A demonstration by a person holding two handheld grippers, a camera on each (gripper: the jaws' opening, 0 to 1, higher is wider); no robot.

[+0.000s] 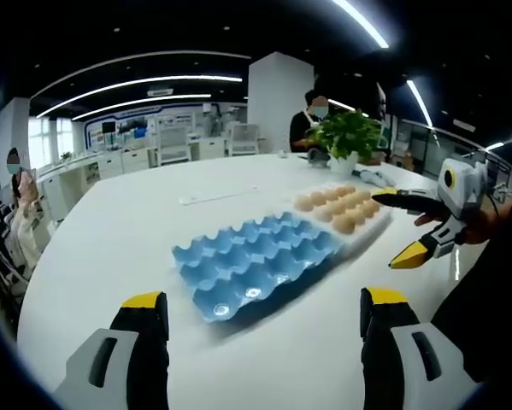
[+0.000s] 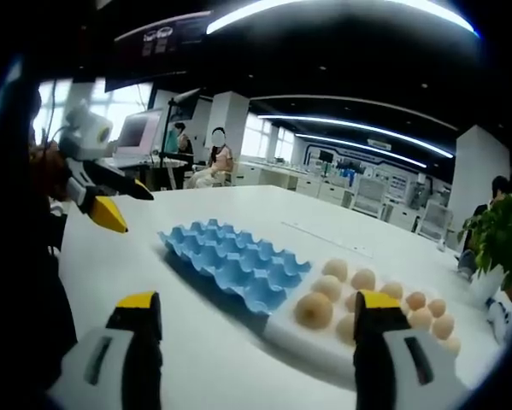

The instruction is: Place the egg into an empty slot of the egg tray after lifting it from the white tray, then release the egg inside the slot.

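We hold both claws above the white table point(image 1: 110, 231), neither carrying anything. In the left gripper view our left claw point(image 1: 264, 320) is spread wide, and the blue egg tray point(image 1: 256, 260) lies just ahead of it between the jaw lines, every slot we can see empty. Beyond it, touching its far end, sits the white tray point(image 1: 371, 229) with its cluster of eggs point(image 1: 337, 207); the right claw point(image 1: 405, 231) hovers open beside that tray. In the right gripper view our right claw point(image 2: 256, 320) is also spread, and the nearest egg point(image 2: 314, 309) lies just ahead between its jaws, slightly toward the right jaw, not touched. A potted plant point(image 1: 348, 137) stands at the table's far side.
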